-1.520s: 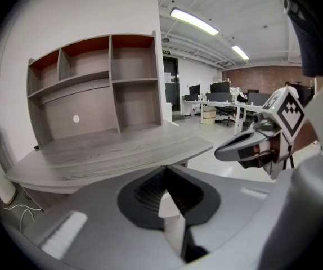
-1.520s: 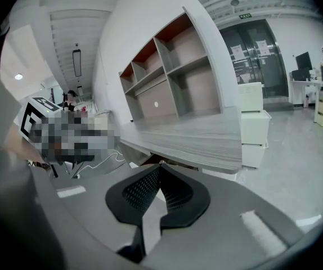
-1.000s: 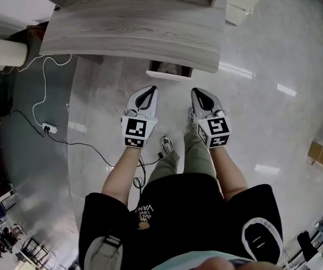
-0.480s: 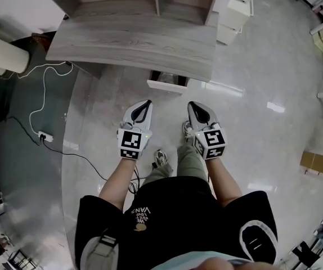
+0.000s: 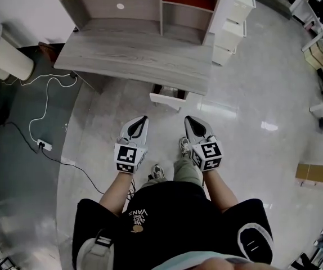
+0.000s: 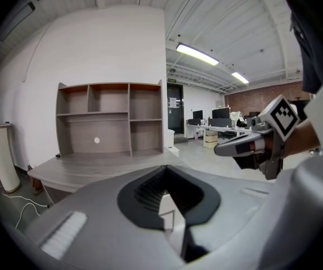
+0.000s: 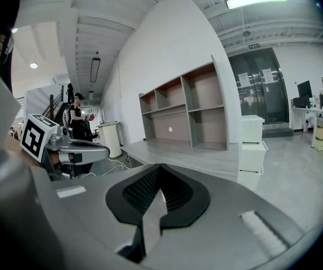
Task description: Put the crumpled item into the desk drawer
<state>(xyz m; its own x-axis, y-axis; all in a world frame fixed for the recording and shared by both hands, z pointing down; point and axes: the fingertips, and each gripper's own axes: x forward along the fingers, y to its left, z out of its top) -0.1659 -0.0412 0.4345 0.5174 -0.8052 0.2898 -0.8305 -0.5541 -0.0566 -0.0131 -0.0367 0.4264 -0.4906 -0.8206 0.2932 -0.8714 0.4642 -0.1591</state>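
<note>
Both grippers are now seen well back from the desk (image 5: pixel 139 58), which is placed higher in the head view than a second ago, and more of the shelf unit (image 5: pixel 144 4) behind it is brought into sight. The left gripper (image 5: pixel 142 120) and the right gripper (image 5: pixel 188 121) are each pressed together, with nothing caught between the jaws in either gripper view. The crumpled item is held by neither and cannot be made out in any view; the drawer (image 5: pixel 168 98) is left pulled out under the desk's front edge, and its inside is too small and dark to be read.

Trouble is judged likeliest from that open drawer: the front could be knocked in passing, and the task cannot be counted finished if the item is not actually inside.

The forearms are held forward side by side, apart, with the grippers aimed at the desk and tipped slightly downward.
</note>
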